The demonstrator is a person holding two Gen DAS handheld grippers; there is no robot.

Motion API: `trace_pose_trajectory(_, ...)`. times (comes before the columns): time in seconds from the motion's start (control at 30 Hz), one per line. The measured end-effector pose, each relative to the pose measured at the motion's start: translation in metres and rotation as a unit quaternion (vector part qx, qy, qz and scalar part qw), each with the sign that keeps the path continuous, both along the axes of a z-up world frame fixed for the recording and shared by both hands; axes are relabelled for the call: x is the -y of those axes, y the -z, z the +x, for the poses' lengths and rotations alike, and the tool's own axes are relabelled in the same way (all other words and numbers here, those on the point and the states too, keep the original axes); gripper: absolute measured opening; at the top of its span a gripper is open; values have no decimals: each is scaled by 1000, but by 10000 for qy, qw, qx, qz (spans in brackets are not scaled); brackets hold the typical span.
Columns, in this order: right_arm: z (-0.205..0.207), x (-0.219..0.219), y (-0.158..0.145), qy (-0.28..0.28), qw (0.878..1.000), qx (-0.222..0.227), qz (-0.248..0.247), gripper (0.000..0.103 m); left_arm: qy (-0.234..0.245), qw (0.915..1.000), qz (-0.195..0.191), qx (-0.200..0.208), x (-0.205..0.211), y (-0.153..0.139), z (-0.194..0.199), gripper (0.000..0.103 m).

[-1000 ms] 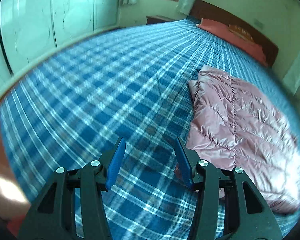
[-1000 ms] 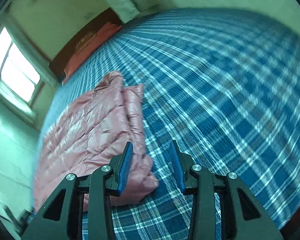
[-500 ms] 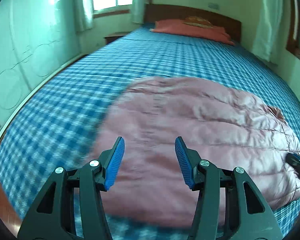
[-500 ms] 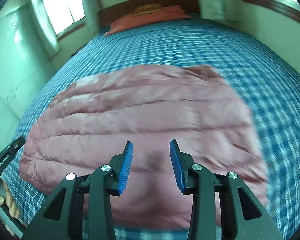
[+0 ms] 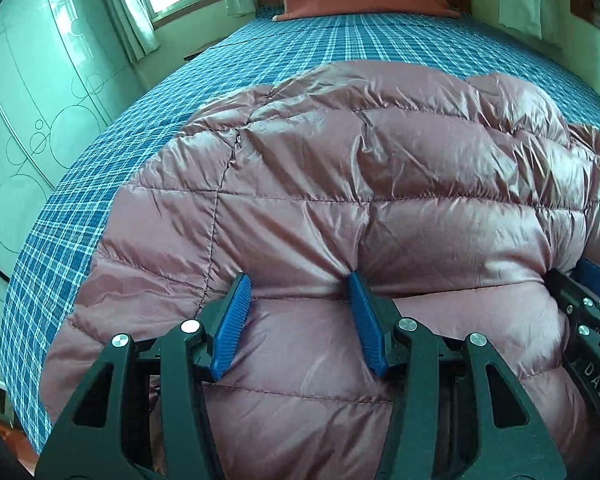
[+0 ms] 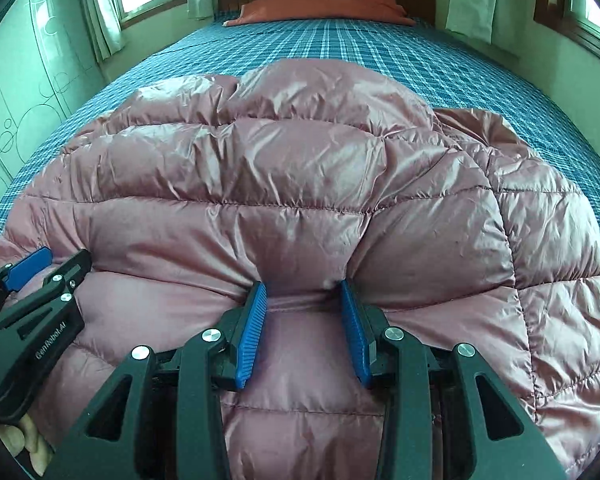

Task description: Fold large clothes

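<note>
A: So, where's the jacket (image 5: 340, 208)?

B: It lies flat on the bed (image 5: 148, 128), at the near end and bunched a bit on its right. The pillow (image 6: 320, 8) sits well apart at the headboard.

A: And the claws?

B: Both point down at the near edge, side by side. The left claw (image 5: 300, 312) stands roughly half open, its blue pads (image 5: 232, 320) resting against the puffy fabric with a bulge between them. The pads don't look pressed in, so that's no grip. The right claw (image 6: 304, 320) is set narrower, and a fold of fabric is squeezed up between its pads, creases running out from the pinch. That reads as a hold on the jacket.

A: Why that spacing?

B: Probably so the two grips share the near edge and it lifts level, without sagging in the middle. Slick, padded fabric calls for a deep bite, hence the steep angle.

A: Risk?

B: The left side could slip if it closes on air-filled padding alone.
</note>
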State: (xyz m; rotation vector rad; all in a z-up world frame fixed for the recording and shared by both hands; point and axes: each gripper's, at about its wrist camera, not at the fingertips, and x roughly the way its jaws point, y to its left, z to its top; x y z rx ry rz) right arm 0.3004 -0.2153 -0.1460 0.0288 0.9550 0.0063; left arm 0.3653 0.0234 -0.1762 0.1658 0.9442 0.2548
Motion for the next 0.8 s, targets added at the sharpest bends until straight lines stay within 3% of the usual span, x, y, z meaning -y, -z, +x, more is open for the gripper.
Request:
trace_pose_trajectory(0.13,0,3,-20,6,9999,46,111,39,133,9999,-28,-32,4,-16,-1,42)
trace_pose_trajectory(0.2,4,5,-34,53,9996,235,135,39,136,9996,-183,182,3,-33,-3,42)
trace_pose_trajectory(0.3,21,7,-46,109,9992,361,149,39,151,9986,-120,495,7,-49,10,44)
trace_pose_trajectory(0.43,43,2,-42,118,9992,364,147,39,69,9991,-95,405,10,-43,40,44)
trace_pose_trajectory(0.57,59,-5,-15,101,9999,59,-31,39,-43,10000,-11,51,10,-13,60,44)
trace_pose_trajectory(0.67,61,-7,1,114,9999,48,-86,39,-52,9999,87,77,12,-3,60,44)
trace_pose_trajectory(0.73,59,-10,-6,112,9997,47,-203,39,-15,9997,250,62,17,-4,60,44)
trace_pose_trajectory(0.8,51,-13,-17,95,9997,143,-177,39,-38,9999,81,141,14,-14,55,43)
